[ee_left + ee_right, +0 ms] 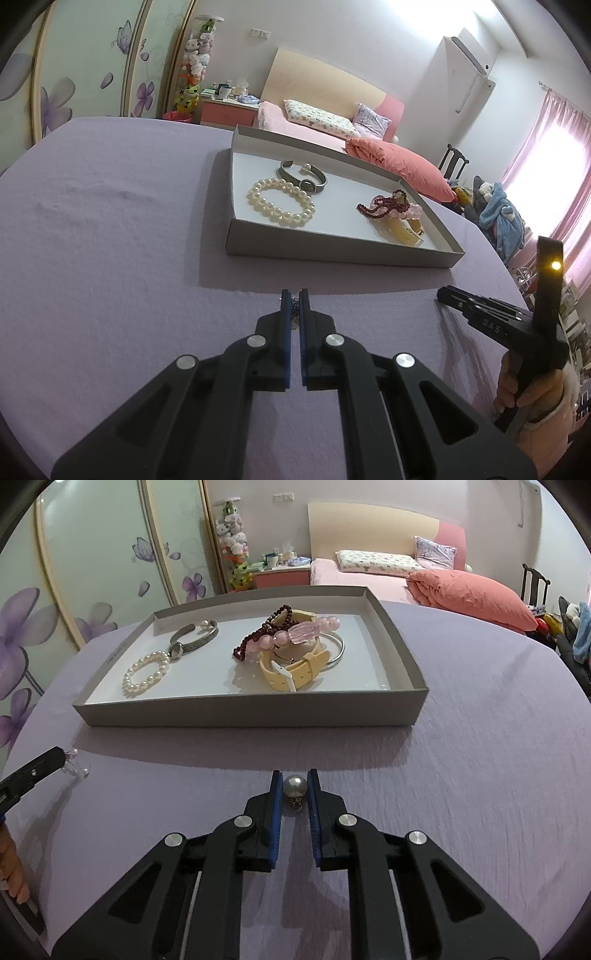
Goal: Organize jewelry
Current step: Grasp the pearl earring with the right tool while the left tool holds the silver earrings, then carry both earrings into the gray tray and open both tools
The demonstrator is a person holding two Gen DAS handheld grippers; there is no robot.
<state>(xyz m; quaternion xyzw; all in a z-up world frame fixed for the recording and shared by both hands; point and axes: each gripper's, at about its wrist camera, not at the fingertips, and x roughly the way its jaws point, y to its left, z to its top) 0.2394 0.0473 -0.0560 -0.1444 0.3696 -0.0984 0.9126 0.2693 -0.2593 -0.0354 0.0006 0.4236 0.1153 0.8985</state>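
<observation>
A grey shallow box [332, 251] [236, 716] stands on the purple table. It holds a pearl bracelet [280, 205] [146, 674], a metal cuff [303, 175] [194, 637], dark red beads [384, 205] [266, 631], pink beads [295, 633], a yellow watch [404, 230] [295, 670] and a thin silver bangle [338, 651]. My left gripper [294, 295] [61, 755] is shut on a small sparkly piece [294, 306] with tiny pearls [77, 770], low over the cloth. My right gripper [294, 777] [443, 293] is shut on a grey pearl pendant [294, 788], just before the box.
The table is covered with a purple cloth [110, 221] [480, 757]. Behind it are a pink bed with a coral duvet [469, 590], a wardrobe with flower doors [92, 572] and a dark chair [452, 162].
</observation>
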